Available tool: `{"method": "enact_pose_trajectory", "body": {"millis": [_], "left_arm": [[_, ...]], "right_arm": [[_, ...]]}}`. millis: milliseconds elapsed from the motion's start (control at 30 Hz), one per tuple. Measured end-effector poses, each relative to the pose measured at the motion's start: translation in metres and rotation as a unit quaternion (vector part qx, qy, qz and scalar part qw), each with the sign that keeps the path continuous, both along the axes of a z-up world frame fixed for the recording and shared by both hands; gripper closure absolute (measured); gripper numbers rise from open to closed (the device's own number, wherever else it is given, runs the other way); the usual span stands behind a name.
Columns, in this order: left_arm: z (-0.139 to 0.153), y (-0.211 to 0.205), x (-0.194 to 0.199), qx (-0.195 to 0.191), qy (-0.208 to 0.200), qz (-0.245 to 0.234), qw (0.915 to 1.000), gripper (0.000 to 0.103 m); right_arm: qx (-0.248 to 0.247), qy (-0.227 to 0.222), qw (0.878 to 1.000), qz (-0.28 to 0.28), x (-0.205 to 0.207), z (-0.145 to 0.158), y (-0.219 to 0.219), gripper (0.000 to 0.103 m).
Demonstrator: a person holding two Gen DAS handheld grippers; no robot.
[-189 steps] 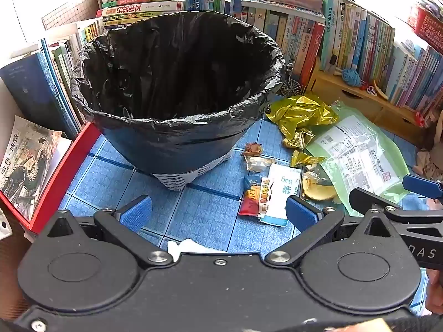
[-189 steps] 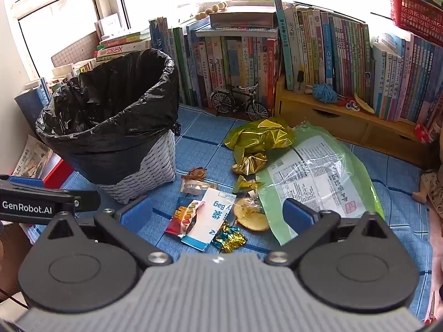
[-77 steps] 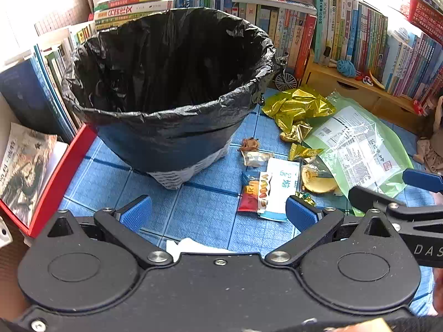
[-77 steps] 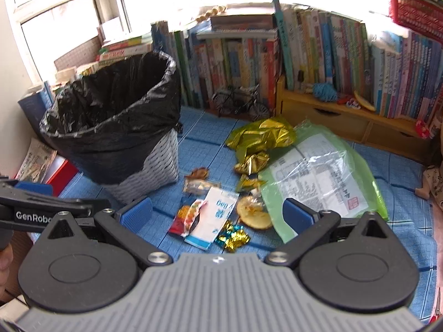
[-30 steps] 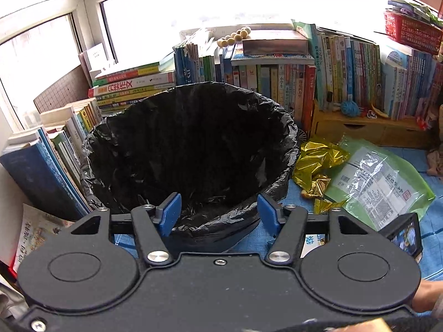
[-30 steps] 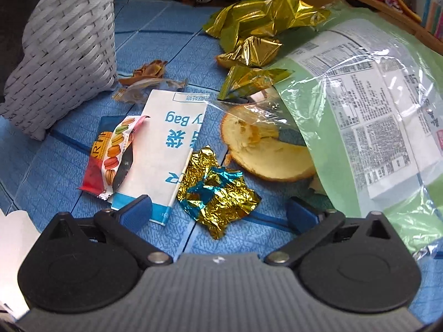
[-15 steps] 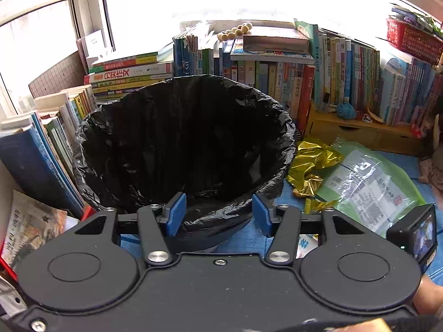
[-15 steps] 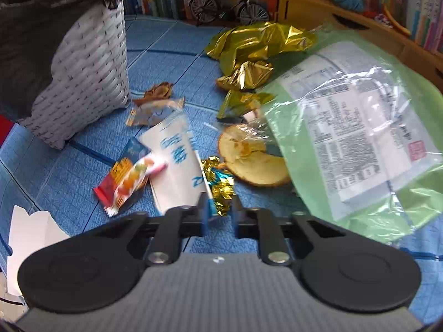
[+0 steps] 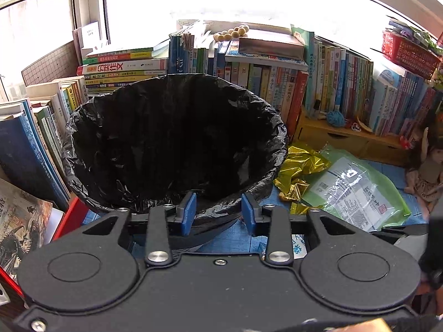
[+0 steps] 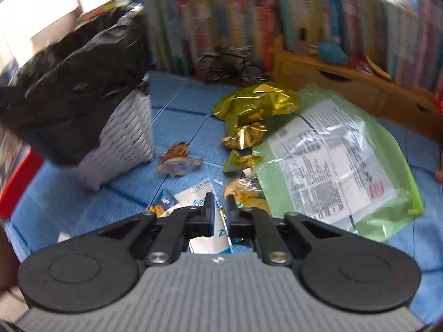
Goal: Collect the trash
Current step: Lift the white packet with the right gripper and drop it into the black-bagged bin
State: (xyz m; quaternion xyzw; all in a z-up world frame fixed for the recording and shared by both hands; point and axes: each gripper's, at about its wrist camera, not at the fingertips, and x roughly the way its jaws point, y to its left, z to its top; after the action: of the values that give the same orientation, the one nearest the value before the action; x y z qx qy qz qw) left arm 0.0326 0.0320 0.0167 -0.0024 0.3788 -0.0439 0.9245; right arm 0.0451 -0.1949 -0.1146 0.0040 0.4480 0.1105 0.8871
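The right gripper [image 10: 218, 207] has its jaws drawn nearly together, and a sliver of gold-and-blue foil wrapper [image 10: 237, 239] shows just below them; the frame is blurred, so I cannot tell whether the pads actually pinch it or stand shut just above it. Around the jaws lie the white paper bag [image 10: 206, 238], an orange peel [image 10: 246, 192] to the right, crumpled gold foil [image 10: 257, 105] farther off and a big green plastic bag [image 10: 335, 160] on the blue mat [image 10: 182, 102]. The left gripper [image 9: 218, 213] has its jaws part-closed with a clear gap, holding nothing, right at the near rim of the black-lined bin [image 9: 174, 138], which stands to the far left of the litter. To do this step well, I judge the right should carry its catch level and clear over the liner's rim before releasing; thin foil may slip, so keep the squeeze firm; the left could steady the liner's edge.
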Motion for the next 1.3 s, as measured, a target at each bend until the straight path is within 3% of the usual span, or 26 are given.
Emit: {"method": "enact_pose_trajectory", "body": {"millis": [67, 167, 267, 400, 533, 733, 767, 800, 1100, 1133, 1200, 1233, 1267, 1300], "left_arm": [[0.0, 0.0, -0.001, 0.002, 0.001, -0.001, 1.0, 0.069], [0.002, 0.001, -0.003, 0.006, 0.005, -0.003, 1.0, 0.069], [0.005, 0.003, -0.007, 0.011, 0.004, -0.005, 0.9999, 0.067], [0.008, 0.006, -0.01, 0.018, 0.003, -0.008, 0.9998, 0.062], [0.009, 0.005, -0.012, 0.026, -0.003, -0.015, 0.9995, 0.057], [0.004, 0.003, -0.008, 0.023, 0.002, -0.02, 0.9995, 0.057], [0.004, 0.003, -0.007, 0.022, 0.002, -0.02, 0.9996, 0.057], [0.003, 0.002, -0.007, 0.022, 0.002, -0.02, 0.9996, 0.058], [-0.002, 0.003, -0.003, 0.023, 0.004, -0.018, 0.9996, 0.058], [-0.003, 0.003, -0.002, 0.023, 0.005, -0.016, 0.9996, 0.058], [-0.004, 0.004, -0.001, 0.022, 0.006, -0.015, 0.9996, 0.058], [-0.004, 0.003, -0.001, 0.021, 0.005, -0.015, 0.9996, 0.058], [-0.004, 0.003, -0.001, 0.022, 0.006, -0.015, 0.9996, 0.058], [-0.004, 0.003, -0.001, 0.023, 0.006, -0.015, 0.9996, 0.058]], "right_arm": [[-0.032, 0.007, 0.999, 0.042, 0.0, -0.014, 0.012, 0.023], [-0.091, 0.01, 0.989, 0.115, -0.007, -0.044, 0.038, 0.022], [-0.128, 0.024, 0.98, 0.149, -0.009, -0.074, 0.057, 0.022], [-0.14, 0.041, 0.982, 0.121, -0.001, -0.102, 0.065, 0.022], [-0.126, 0.036, 0.989, 0.064, 0.004, -0.103, 0.056, 0.022], [-0.116, 0.036, 0.989, 0.087, -0.008, -0.093, 0.053, 0.064], [-0.118, 0.031, 0.989, 0.085, -0.011, -0.087, 0.051, 0.083], [-0.121, 0.027, 0.989, 0.081, -0.014, -0.083, 0.05, 0.088], [-0.103, 0.032, 0.991, 0.073, -0.012, -0.072, 0.039, 0.095], [-0.104, 0.026, 0.991, 0.075, -0.013, -0.07, 0.04, 0.094], [-0.122, 0.013, 0.989, 0.079, -0.012, -0.07, 0.044, 0.058], [-0.125, 0.018, 0.989, 0.083, -0.009, -0.072, 0.046, 0.049], [-0.126, 0.029, 0.988, 0.086, -0.004, -0.076, 0.047, 0.032], [-0.124, 0.045, 0.987, 0.093, 0.001, -0.082, 0.048, 0.025]]}}
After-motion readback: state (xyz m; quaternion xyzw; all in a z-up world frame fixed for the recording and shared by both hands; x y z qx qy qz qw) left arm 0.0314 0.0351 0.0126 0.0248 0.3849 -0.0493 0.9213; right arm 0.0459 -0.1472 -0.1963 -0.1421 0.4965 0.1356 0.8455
